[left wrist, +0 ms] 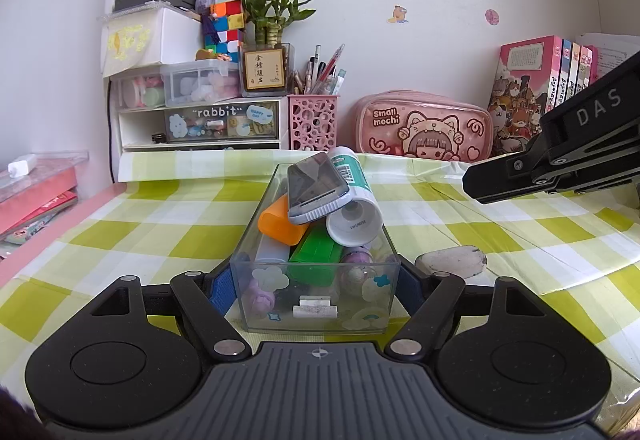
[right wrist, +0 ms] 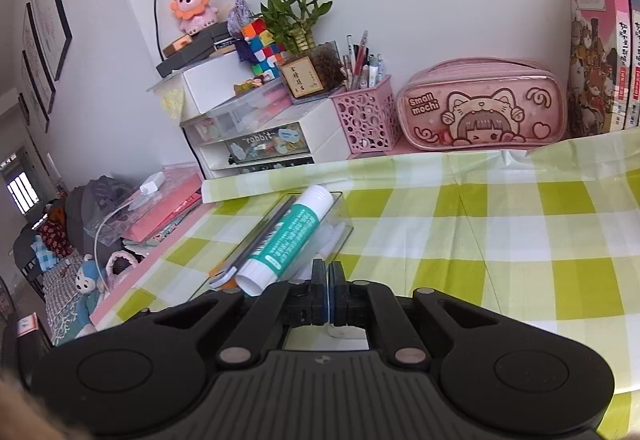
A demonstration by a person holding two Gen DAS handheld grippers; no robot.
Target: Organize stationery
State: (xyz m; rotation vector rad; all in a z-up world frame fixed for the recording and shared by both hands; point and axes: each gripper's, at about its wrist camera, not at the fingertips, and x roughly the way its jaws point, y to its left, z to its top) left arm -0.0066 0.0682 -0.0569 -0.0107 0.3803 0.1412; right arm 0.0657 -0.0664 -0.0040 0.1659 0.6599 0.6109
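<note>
A clear plastic drawer point(left wrist: 316, 296) full of stationery sits on the checked tablecloth. My left gripper point(left wrist: 316, 280) is shut on its near end, one finger on each side wall. In it lie a teal-and-white glue stick point(left wrist: 354, 200), a grey flat case point(left wrist: 314, 186), an orange piece point(left wrist: 278, 220) and a green piece point(left wrist: 314, 252). A worn white eraser point(left wrist: 450, 260) lies on the cloth right of the drawer. My right gripper point(right wrist: 329, 292) is shut with nothing between its fingers, just right of the drawer point(right wrist: 340, 216) and the glue stick point(right wrist: 288, 240). It shows in the left wrist view point(left wrist: 560, 160) at the right.
At the back stand a white drawer unit labelled "rabbit" point(left wrist: 200, 120) with one empty slot, a pink pen holder point(left wrist: 314, 122), a pink "Small mochi" pencil case point(left wrist: 424, 128) and books point(left wrist: 532, 92). Pink boxes point(left wrist: 36, 192) lie at the left edge.
</note>
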